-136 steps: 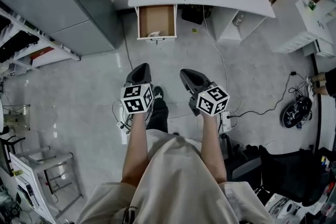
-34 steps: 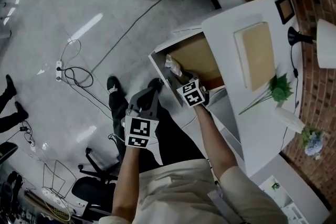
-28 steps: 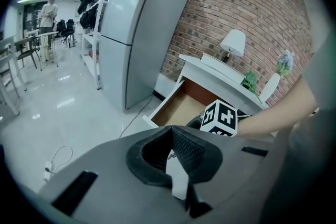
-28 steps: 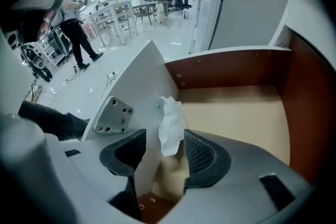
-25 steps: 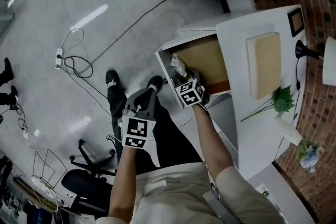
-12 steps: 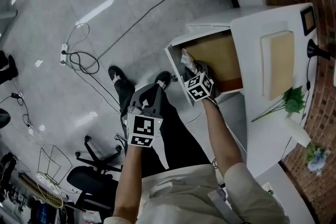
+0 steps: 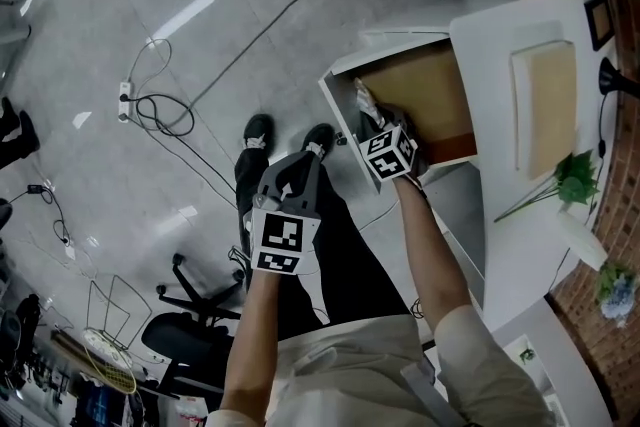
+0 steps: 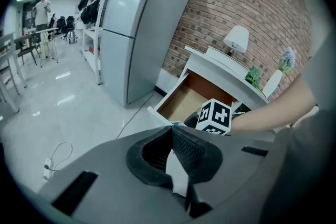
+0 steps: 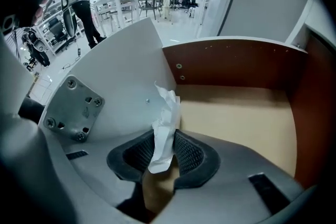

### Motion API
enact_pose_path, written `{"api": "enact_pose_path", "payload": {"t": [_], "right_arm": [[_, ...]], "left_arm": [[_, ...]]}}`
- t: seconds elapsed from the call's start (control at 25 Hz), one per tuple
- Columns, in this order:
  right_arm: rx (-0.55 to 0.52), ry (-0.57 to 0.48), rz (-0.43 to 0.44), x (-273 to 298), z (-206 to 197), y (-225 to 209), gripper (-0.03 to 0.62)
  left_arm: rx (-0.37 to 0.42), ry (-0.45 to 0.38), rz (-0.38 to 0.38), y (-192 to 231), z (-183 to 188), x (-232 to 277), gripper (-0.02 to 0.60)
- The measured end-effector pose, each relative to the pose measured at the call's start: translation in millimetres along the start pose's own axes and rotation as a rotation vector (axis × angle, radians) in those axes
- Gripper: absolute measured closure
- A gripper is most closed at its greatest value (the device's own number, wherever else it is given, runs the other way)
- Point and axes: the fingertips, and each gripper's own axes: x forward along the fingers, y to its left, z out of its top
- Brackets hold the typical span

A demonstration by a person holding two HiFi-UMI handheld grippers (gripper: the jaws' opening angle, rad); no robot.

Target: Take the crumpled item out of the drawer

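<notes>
The grasp is under way: the right hand-held gripper (image 9: 167, 136) is closing its jaws on the crumpled paper (image 9: 168, 105) in the drawer (image 9: 236, 113), at its front corner, so a clean lift out probably comes next, while the left hand-held gripper (image 8: 172, 131) hangs closed and empty.

White worktop (image 7: 505, 250) at 3 o'clock; carries a tan pad (image 7: 545, 105), a green sprig (image 7: 575, 180), a white vase (image 7: 582, 241). Open drawer (image 7: 425, 95) toward 1 o'clock; holds crumpled paper (image 7: 364, 98) at its front corner. Grey floor (image 7: 150, 5) at 9 o'clock; bears looped cables (image 7: 165, 110).
</notes>
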Motion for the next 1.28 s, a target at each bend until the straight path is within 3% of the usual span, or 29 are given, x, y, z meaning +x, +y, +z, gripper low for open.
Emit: {"api": "enact_pose_path", "payload": {"t": [0.88,1.28], "right_arm": [[0.23,-0.029,-0.091,-44,-16,9,0.488],[0.368,-0.058,-0.111,-73,-16,28,0.488]], "left_arm": [[0.129,0.079,-0.165,-16,-10,6,0.566],[0.24,0.101,-0.265,-21,4,0,0.566]]}}
